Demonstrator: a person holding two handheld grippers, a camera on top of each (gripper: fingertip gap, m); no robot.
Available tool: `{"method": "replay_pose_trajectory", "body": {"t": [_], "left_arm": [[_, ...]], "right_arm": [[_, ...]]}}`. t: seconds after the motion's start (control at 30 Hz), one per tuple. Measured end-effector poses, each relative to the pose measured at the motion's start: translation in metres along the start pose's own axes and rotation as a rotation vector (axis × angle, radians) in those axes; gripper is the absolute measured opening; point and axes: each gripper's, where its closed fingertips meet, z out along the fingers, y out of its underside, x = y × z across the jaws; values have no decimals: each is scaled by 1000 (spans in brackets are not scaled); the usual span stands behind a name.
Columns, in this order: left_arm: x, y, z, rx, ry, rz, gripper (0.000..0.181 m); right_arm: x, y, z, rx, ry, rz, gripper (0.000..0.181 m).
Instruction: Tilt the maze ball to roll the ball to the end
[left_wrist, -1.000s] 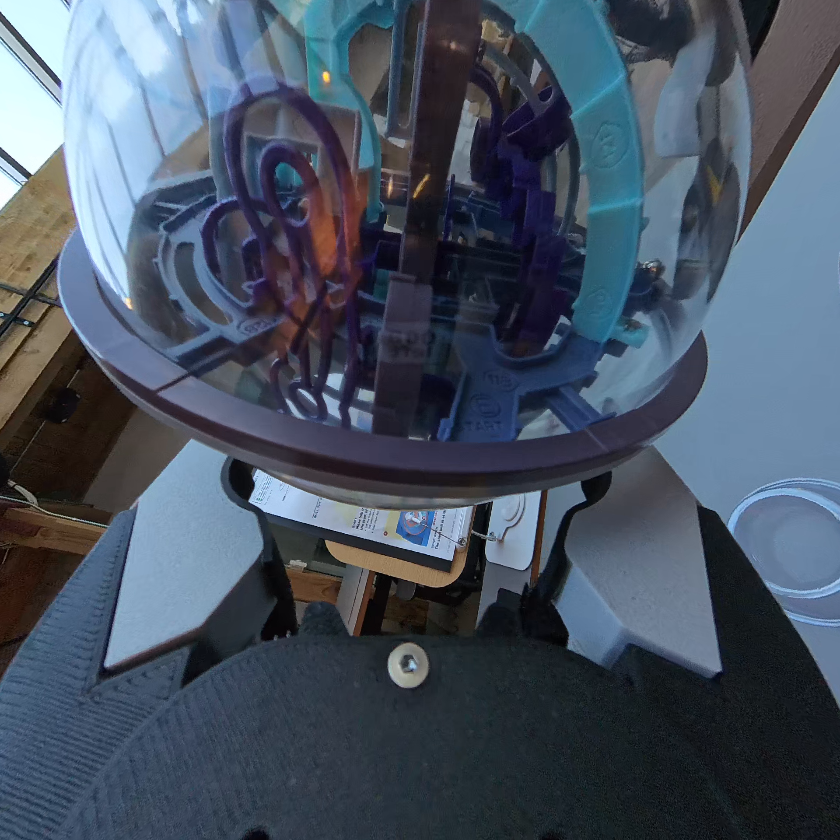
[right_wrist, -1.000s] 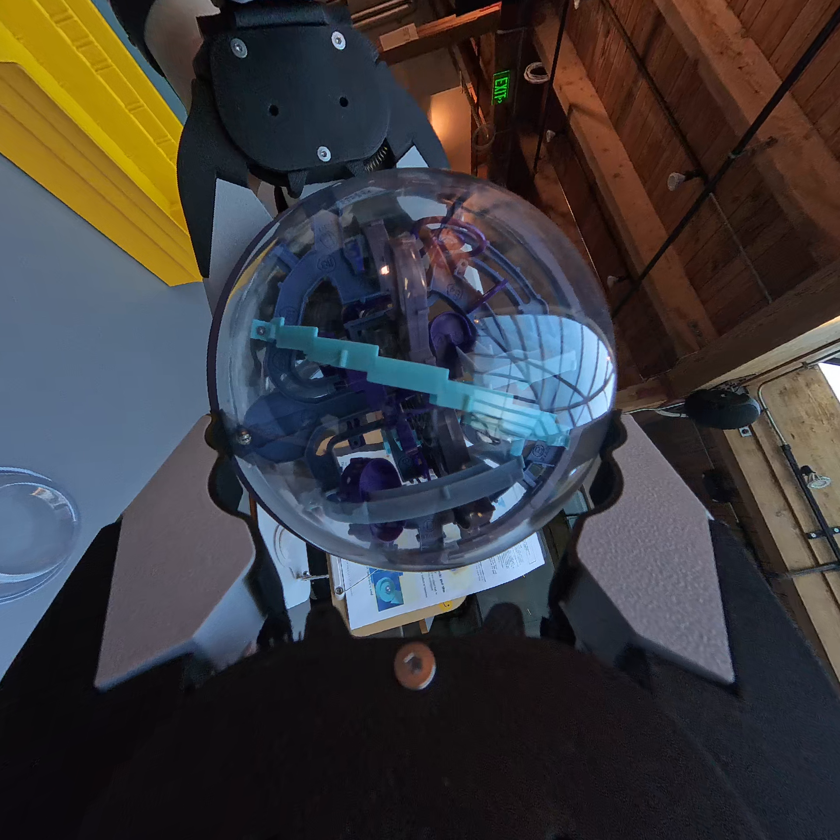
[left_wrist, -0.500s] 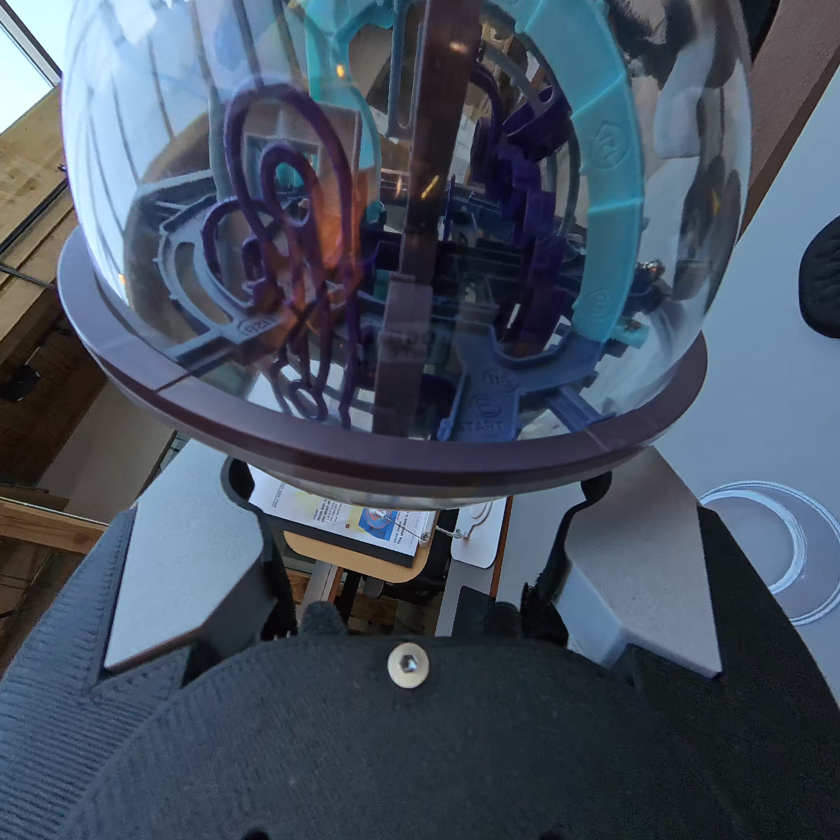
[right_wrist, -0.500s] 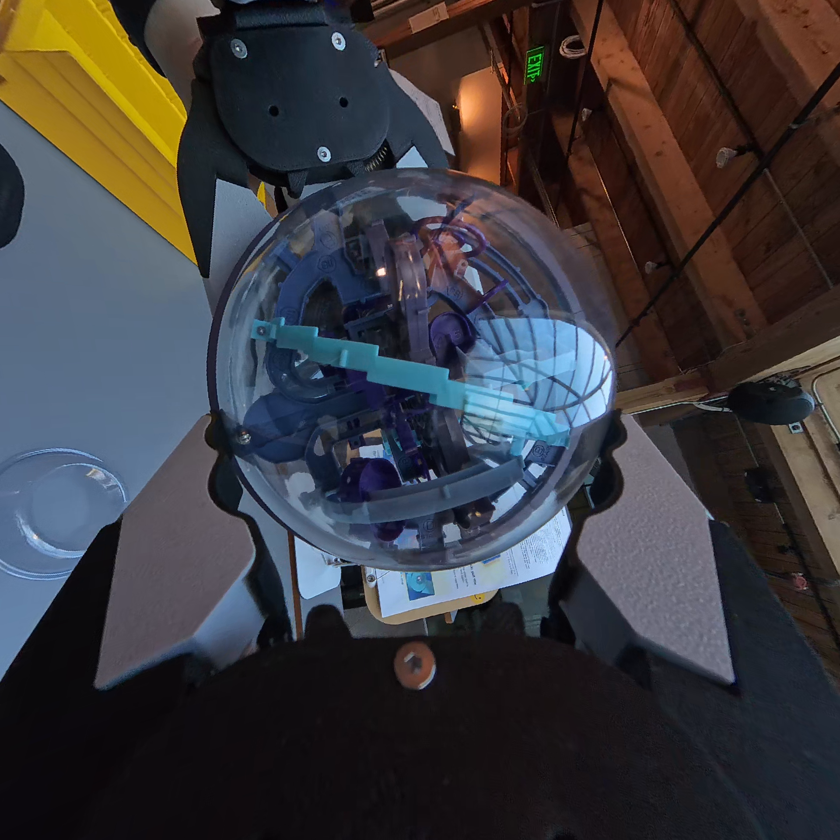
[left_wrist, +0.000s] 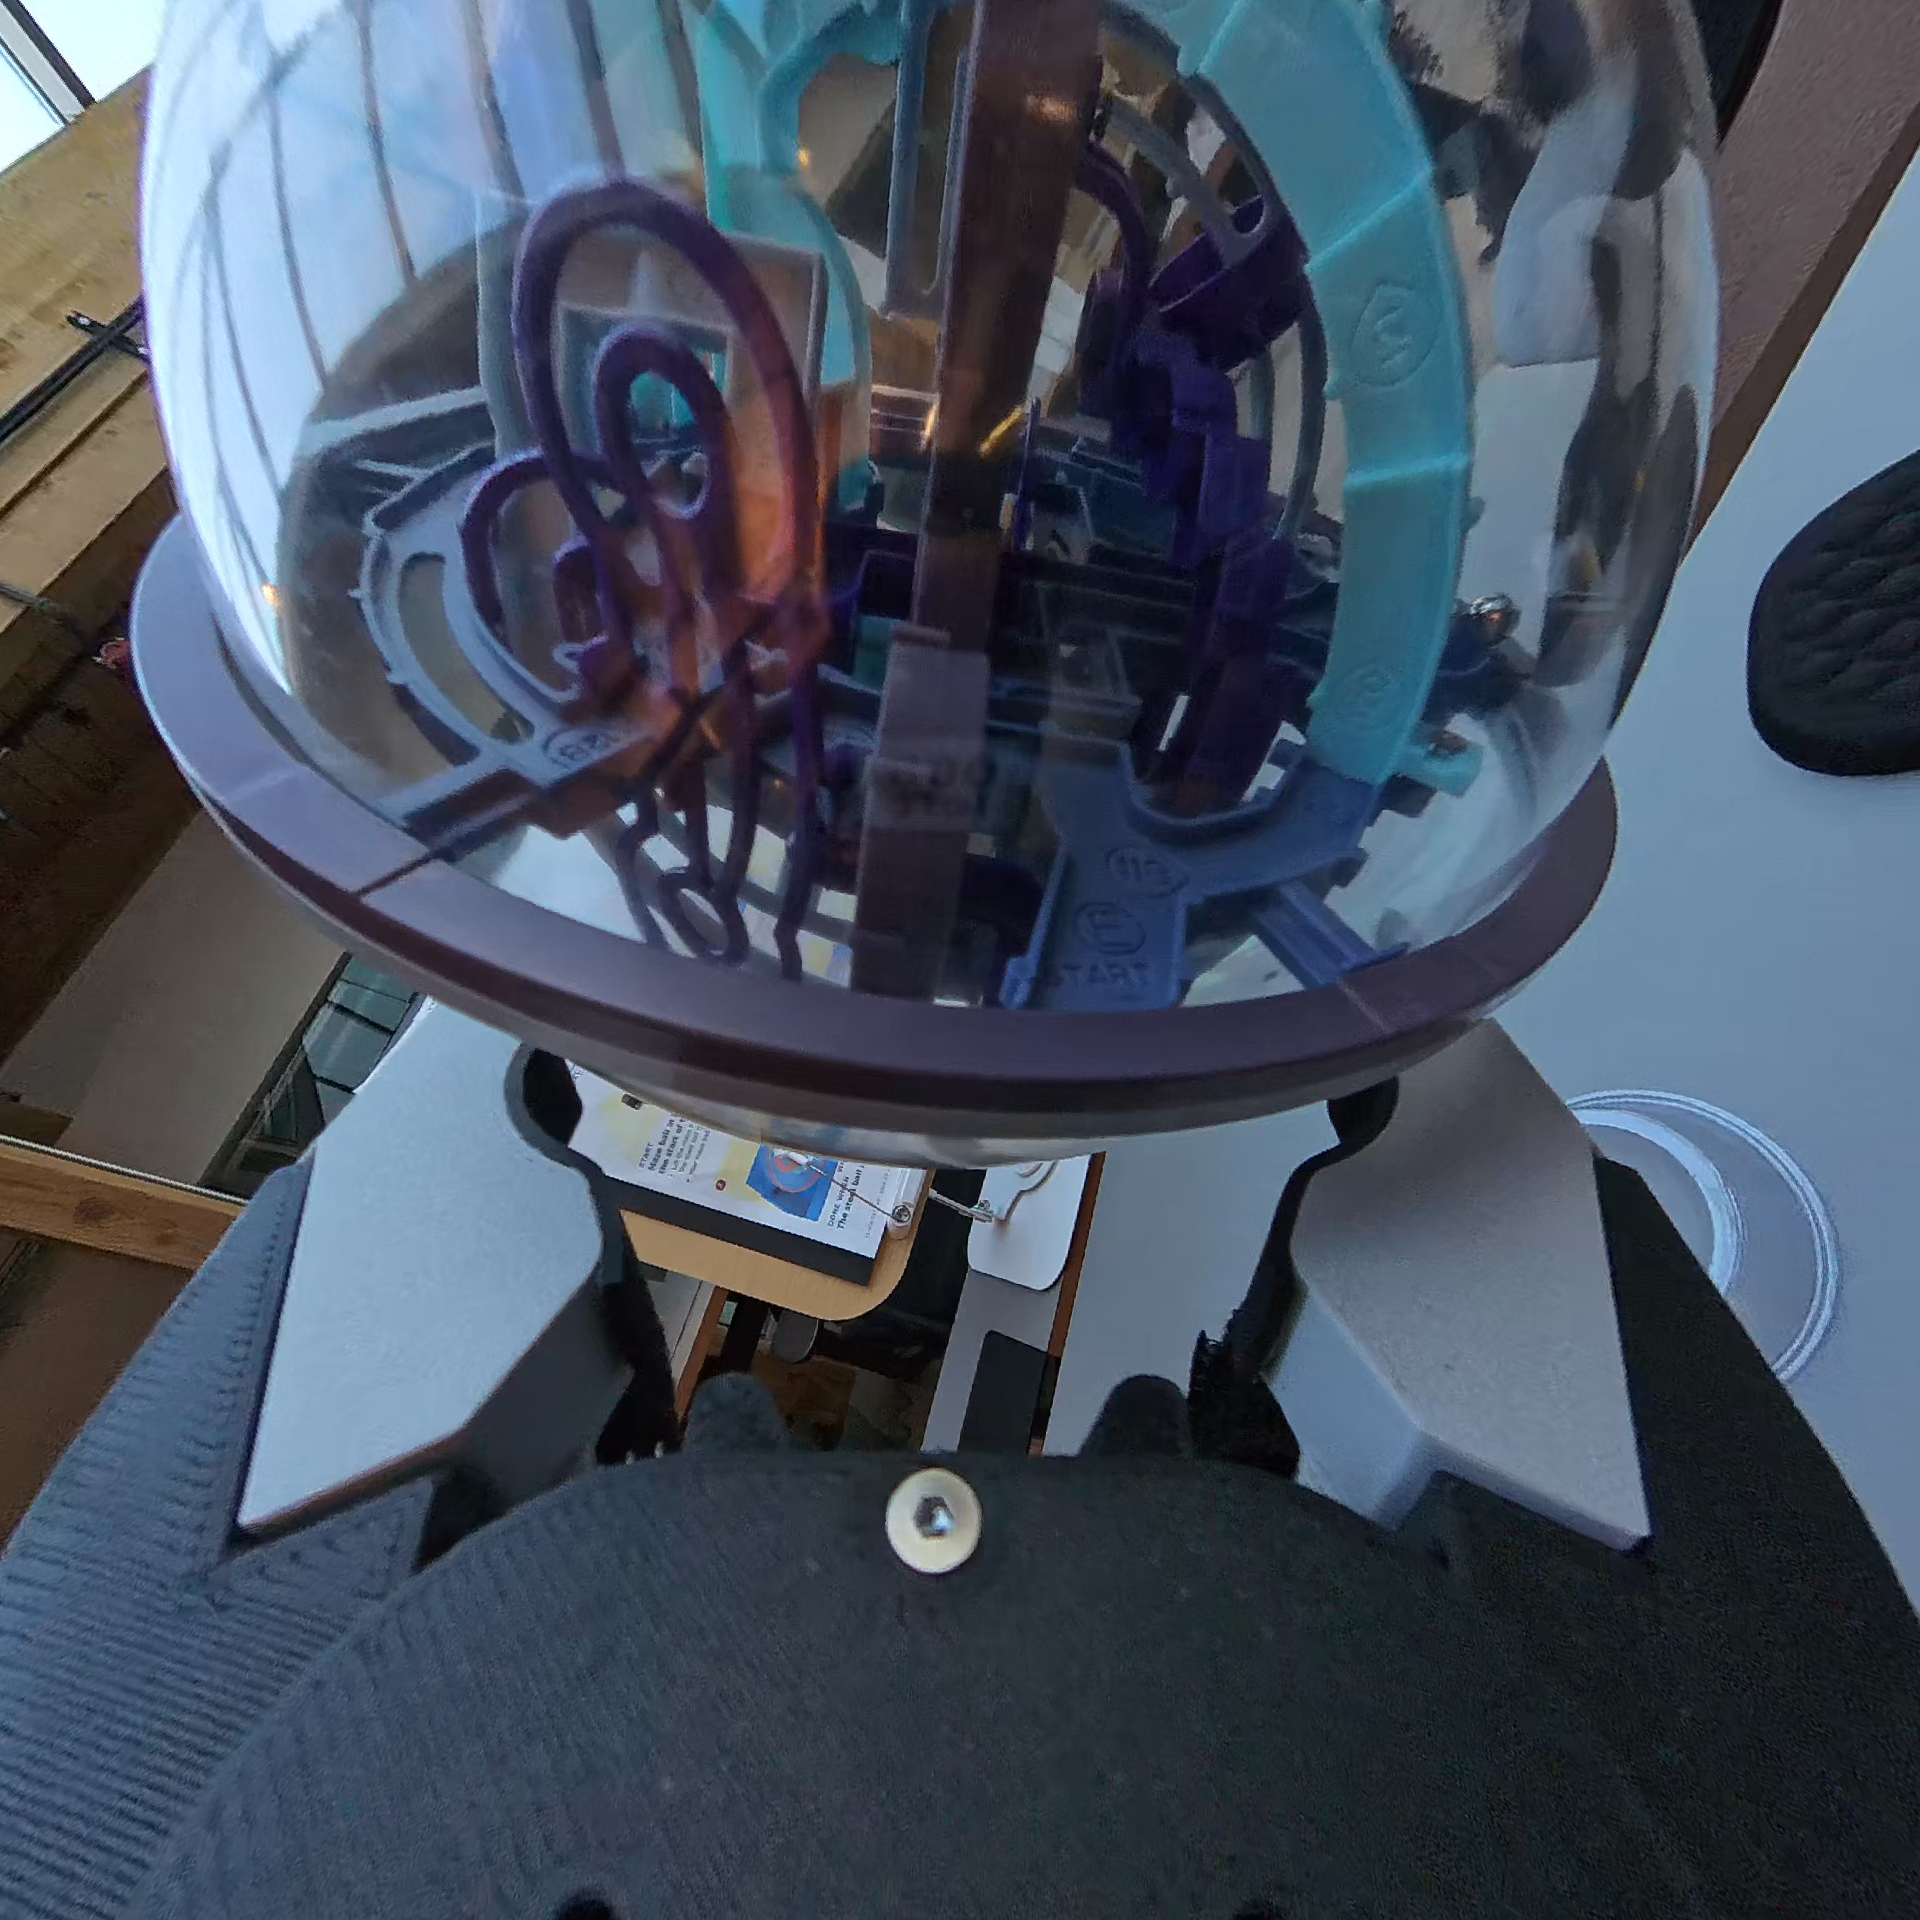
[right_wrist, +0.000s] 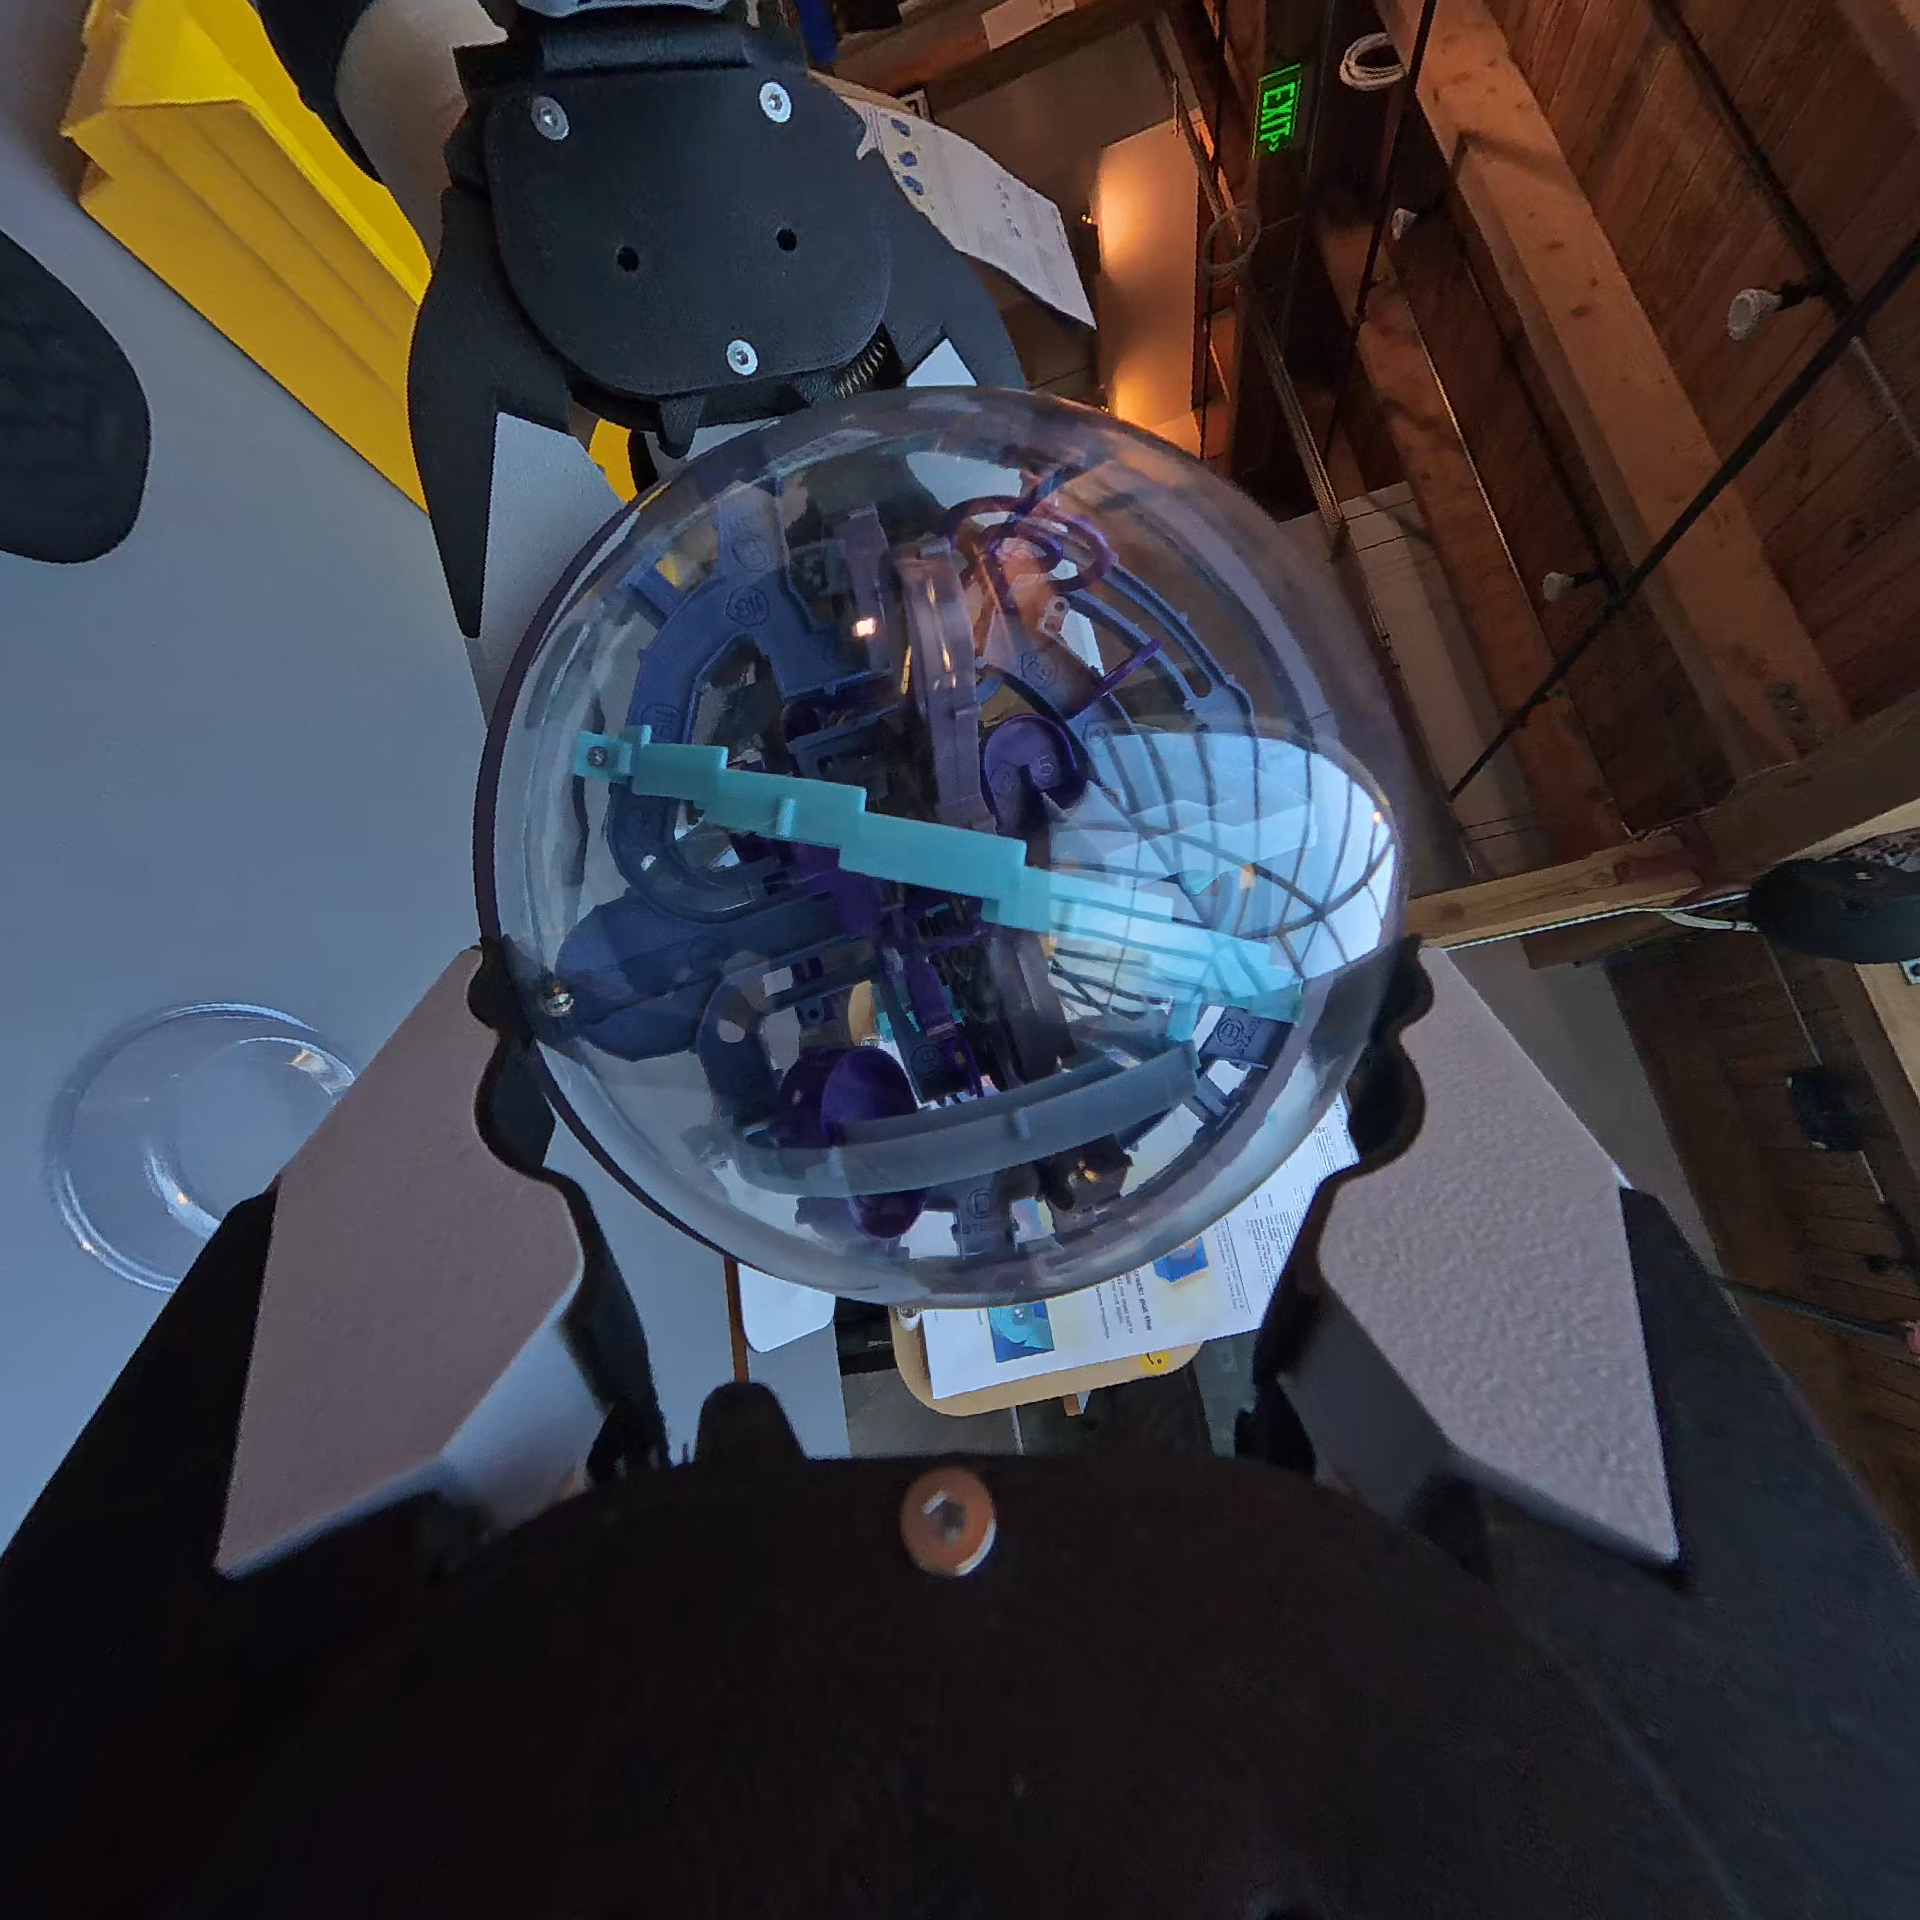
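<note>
The maze ball (left_wrist: 883, 520) is a clear sphere with purple, blue and teal tracks inside and a dark purple ring around its middle. Both grippers hold it up above the grey table (right_wrist: 208, 779). My left gripper (left_wrist: 945, 1091) is shut on its near underside, one finger on each side. My right gripper (right_wrist: 945, 966) is shut on the maze ball (right_wrist: 935, 831) from the opposite side. The left gripper's black body (right_wrist: 686, 229) shows beyond the sphere in the right wrist view. A small shiny ball (left_wrist: 1491, 613) sits by the end of the teal track; it also shows in the right wrist view (right_wrist: 559, 1000).
A clear round dish (right_wrist: 197, 1132) lies on the table, also in the left wrist view (left_wrist: 1704, 1226). A black textured object (left_wrist: 1839, 634) lies farther along the table. Yellow bins (right_wrist: 249, 229) stand at the table's far side. A printed sheet on a wooden board (left_wrist: 769, 1174) lies behind the sphere.
Both grippers have swung together with the maze ball, so the background has shifted and the black object has come into view. The grip and the small ball's place look the same.
</note>
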Motion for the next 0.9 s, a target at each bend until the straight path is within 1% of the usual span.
{"method": "replay_pose_trajectory", "body": {"t": [0.53,0.9], "left_arm": [[35,16,-4,6,22,-101,147],[51,24,-6,10,29,-157,146]], "right_arm": [[-33,6,2,-20,-90,38,157],[-47,9,5,-35,-139,52,157]]}}
